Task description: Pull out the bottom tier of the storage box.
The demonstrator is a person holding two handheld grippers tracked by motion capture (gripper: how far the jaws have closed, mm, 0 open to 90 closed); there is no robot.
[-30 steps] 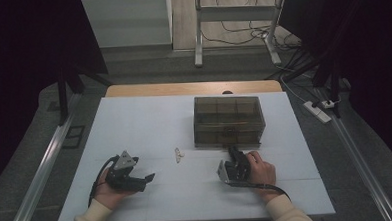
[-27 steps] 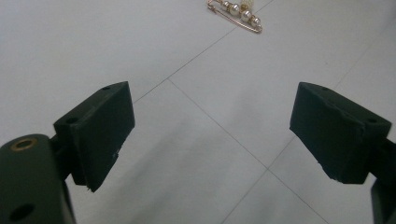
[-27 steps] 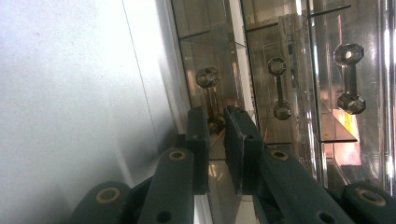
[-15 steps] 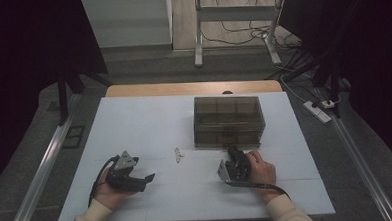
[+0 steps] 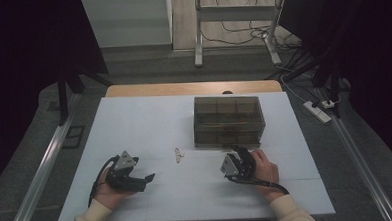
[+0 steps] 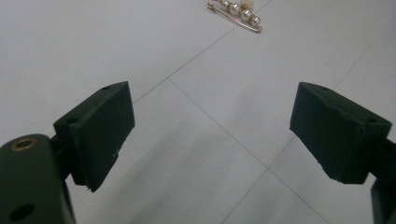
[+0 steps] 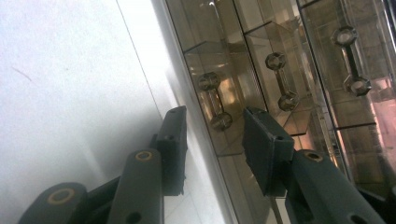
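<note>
High view showed the person's right claw (image 5: 234,159) at the front of a smoky, see-through drawer box (image 5: 228,120) on the white desk (image 5: 144,118), right of centre. Right claw view: the jaws had just been opening, part-open, one either side of a small dumbbell-shaped drawer knob (image 7: 215,101); pads not pressing on it. Left claw (image 5: 146,179) rested near the desk's front left, jaws wide, nothing between them, aimed toward a pearl pin (image 6: 236,14) lying loose mid-desk, well apart from the box.

Risks, as I judged them: the right claw sat tilted against the box front, so closing could catch the drawer edge instead of the knob, or slip off it. The box looked light; a pull might drag the whole thing forward rather than slide a drawer, with no second claw steadying it. The pin was small and flat, easy to nudge away.

Box appearance: brownish transparent plastic, divided compartments seen from above, several knobs in a row along the front, glossy and reflective. Whether anything lay inside, I could not tell.
</note>
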